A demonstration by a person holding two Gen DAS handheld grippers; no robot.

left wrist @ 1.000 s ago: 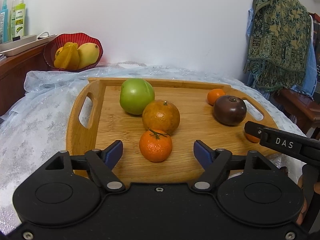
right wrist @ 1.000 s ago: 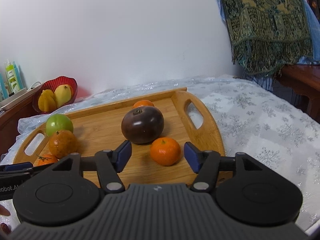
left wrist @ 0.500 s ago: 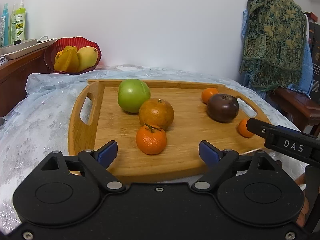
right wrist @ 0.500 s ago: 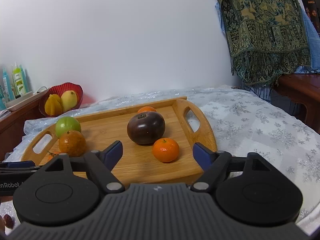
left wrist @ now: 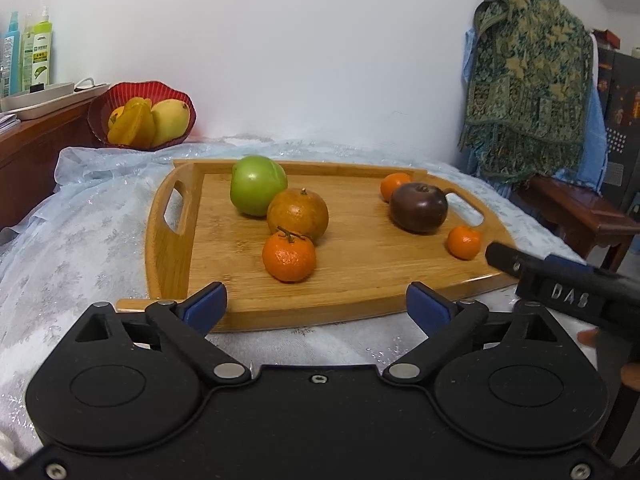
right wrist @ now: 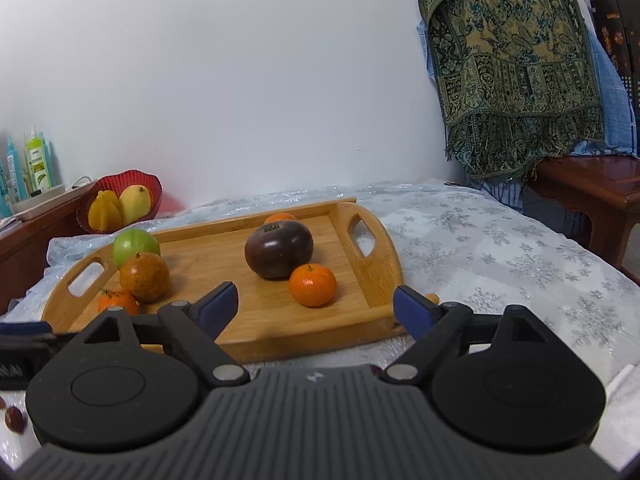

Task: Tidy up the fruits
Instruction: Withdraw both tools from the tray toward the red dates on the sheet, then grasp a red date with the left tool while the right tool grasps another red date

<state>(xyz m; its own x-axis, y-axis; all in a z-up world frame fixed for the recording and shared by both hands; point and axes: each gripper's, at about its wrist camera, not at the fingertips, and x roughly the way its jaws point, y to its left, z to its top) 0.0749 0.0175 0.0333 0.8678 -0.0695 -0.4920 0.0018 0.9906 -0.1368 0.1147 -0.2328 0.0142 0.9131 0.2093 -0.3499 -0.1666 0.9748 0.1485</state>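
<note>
While the left gripper (left wrist: 316,306) hangs spread and empty at the wooden tray's (left wrist: 360,280) near edge, a stemmed mandarin (left wrist: 289,256) sits just ahead; rightward, a dark fruit (right wrist: 279,248) touches a small mandarin (right wrist: 313,285) before the equally spread, empty right gripper (right wrist: 316,308).

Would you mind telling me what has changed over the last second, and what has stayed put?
Both grippers drew back from the wooden tray and opened wider: the left gripper no longer brackets the stemmed mandarin, nor the right gripper the small mandarin. Nothing was gripped or released. All six fruits kept their places.
</note>
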